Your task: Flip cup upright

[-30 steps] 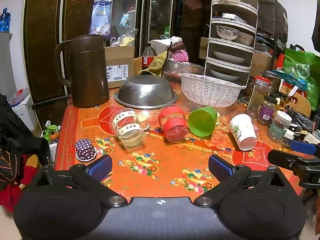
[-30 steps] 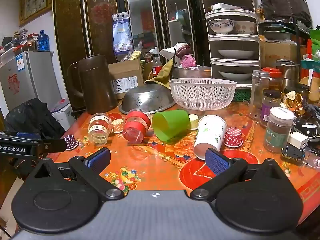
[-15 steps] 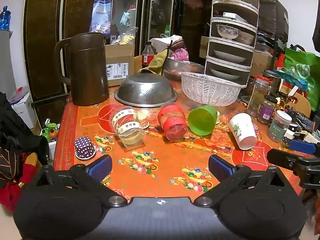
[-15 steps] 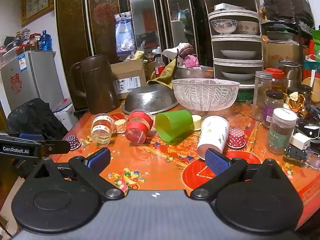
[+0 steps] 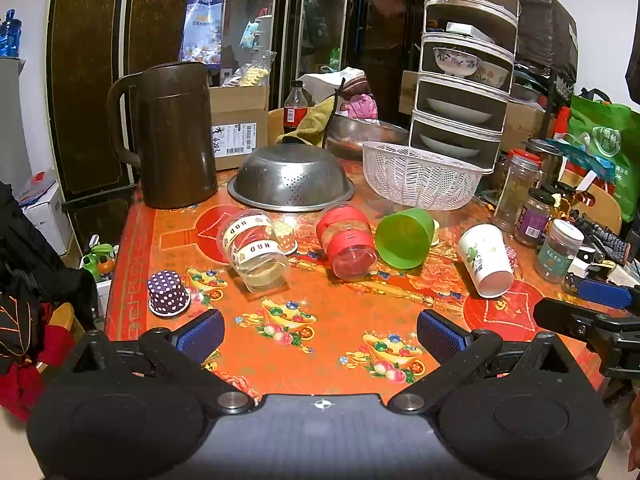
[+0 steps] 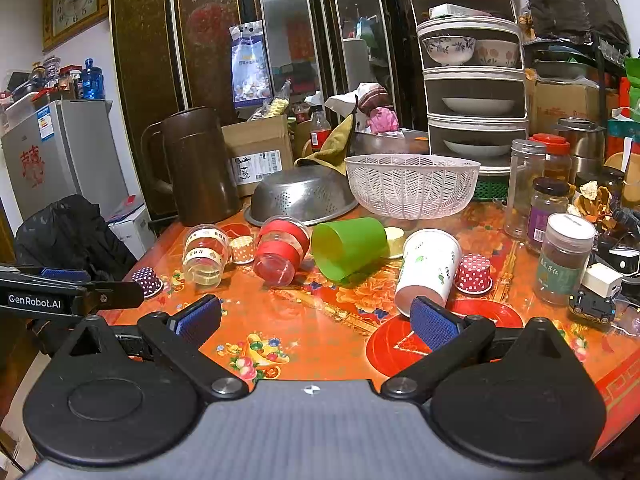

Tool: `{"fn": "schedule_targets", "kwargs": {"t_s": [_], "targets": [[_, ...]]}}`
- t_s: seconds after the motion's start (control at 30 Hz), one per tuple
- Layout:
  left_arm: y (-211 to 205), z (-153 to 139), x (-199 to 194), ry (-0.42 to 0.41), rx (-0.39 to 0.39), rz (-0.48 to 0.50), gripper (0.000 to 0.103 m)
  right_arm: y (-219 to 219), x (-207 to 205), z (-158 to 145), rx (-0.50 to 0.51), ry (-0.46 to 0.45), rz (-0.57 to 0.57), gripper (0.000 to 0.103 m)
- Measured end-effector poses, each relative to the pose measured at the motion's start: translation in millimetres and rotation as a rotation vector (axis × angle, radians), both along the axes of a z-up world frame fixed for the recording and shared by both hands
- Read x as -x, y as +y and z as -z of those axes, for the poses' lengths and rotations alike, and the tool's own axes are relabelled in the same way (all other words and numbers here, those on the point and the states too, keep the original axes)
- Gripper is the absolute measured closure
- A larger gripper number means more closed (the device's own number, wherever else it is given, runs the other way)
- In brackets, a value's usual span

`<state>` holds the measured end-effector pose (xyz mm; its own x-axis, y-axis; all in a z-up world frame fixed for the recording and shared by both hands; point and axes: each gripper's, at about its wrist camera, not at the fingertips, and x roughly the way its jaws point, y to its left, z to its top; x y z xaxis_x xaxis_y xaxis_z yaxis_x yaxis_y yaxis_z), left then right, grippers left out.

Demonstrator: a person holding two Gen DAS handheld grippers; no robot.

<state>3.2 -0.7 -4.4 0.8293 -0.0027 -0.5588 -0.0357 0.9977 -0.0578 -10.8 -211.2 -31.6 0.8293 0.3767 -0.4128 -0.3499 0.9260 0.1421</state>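
On the orange patterned table (image 5: pixel 320 344), a row of cups lies tipped on its side just in front of the upturned steel colander (image 5: pixel 291 183). Nearest the colander's front rim is a red-banded cup (image 5: pixel 347 242), with a clear labelled cup (image 5: pixel 253 249) to its left and a green cup (image 5: pixel 405 237) touching it on the right. Further right of the colander, a white paper cup (image 5: pixel 485 260) lies on its side too, its mouth toward the camera. A purple dotted paper case (image 5: pixel 168 293) sits mouth-down, well left of the colander and near the table's edge. The left gripper (image 5: pixel 320 332) hangs over the near side of the table, jaws spread wide, holding nothing. The right gripper (image 6: pixel 314 318) is equally wide open and empty, its right pad just in front of the white paper cup (image 6: pixel 430 270).
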Motion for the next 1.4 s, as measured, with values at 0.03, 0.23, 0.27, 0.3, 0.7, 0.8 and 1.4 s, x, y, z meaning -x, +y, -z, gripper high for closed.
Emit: {"fn": "schedule_targets", "kwargs": {"t_s": [0.03, 0.23, 0.27, 0.3, 0.7, 0.8, 1.4], "targets": [[0.1, 0.0, 0.0, 0.0, 0.0, 0.0, 0.0, 0.0, 0.0, -0.1, 0.0, 0.001, 0.001, 0.001], [0.2, -0.1, 0.2, 0.001, 0.001, -0.002, 0.0, 0.1, 0.0, 0.0, 0.0, 0.005, -0.005, 0.001], [0.4, 0.0, 0.2, 0.001, 0.002, -0.002, 0.0, -0.1, 0.1, -0.1, 0.0, 0.006, -0.005, 0.001], [0.4, 0.1, 0.3, 0.001, 0.004, -0.003, 0.0, -0.5, -0.1, -0.3, -0.001, 0.006, -0.006, 0.001], [0.2, 0.8, -1.0, 0.007, 0.008, -0.006, 0.0, 0.1, 0.1, -0.9, -0.002, 0.006, -0.007, 0.001], [0.0, 1.4, -1.1, 0.009, 0.01, -0.01, 0.0, -0.6, 0.0, -1.1, -0.004, 0.007, -0.007, 0.001], [0.6, 1.5, -2.0, 0.013, 0.013, -0.012, 0.0, -0.9, -0.3, -1.2, -0.007, 0.007, -0.005, 0.001]]}}
